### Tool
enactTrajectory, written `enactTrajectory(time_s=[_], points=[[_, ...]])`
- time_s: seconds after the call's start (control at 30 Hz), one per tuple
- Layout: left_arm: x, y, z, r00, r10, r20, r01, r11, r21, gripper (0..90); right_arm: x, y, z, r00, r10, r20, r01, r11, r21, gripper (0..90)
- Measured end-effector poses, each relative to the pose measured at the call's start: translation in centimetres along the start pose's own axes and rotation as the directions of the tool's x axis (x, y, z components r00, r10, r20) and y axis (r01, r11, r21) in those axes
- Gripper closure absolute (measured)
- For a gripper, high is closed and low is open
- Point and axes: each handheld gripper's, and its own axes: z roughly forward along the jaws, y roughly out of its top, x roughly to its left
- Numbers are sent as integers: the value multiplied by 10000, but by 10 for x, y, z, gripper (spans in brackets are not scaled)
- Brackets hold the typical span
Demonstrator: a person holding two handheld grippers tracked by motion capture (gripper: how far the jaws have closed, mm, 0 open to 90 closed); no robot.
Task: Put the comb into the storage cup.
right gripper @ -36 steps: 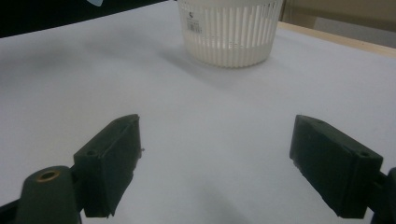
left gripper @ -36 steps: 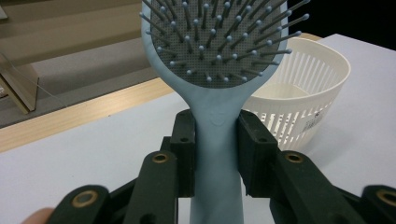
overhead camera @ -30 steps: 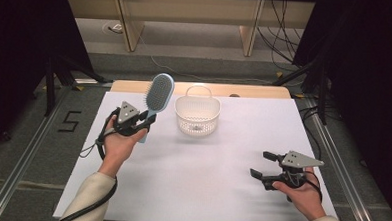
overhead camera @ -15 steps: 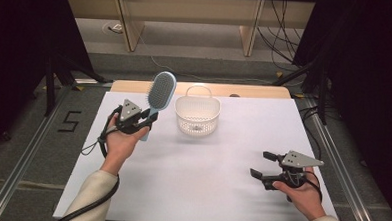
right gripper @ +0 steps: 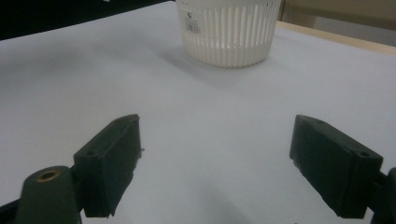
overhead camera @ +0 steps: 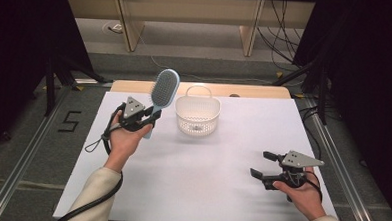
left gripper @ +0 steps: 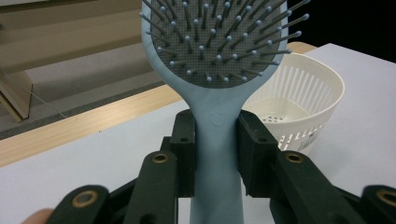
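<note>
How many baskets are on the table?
1. The white basket stands on the far middle of the table, just right of the hairbrush held by the left gripper. Nothing seems to hide another.

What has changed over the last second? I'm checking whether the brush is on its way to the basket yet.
Nothing visibly changed: the left tool is clamped on the hairbrush, held upright beside the basket, and the right tool rests open on the table.

One hairbrush point(overhead camera: 164, 91), one white basket point(overhead camera: 197, 116), and two grippers, as far as visible.
</note>
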Motion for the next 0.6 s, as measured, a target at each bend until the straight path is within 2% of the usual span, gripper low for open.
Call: enactTrajectory(time_s=[0.6], points=[[-1, 4, 5, 10000, 14, 40, -13, 10000, -52, 699, 0, 0, 0, 10000, 11, 7, -11, 10000, 4, 174]])
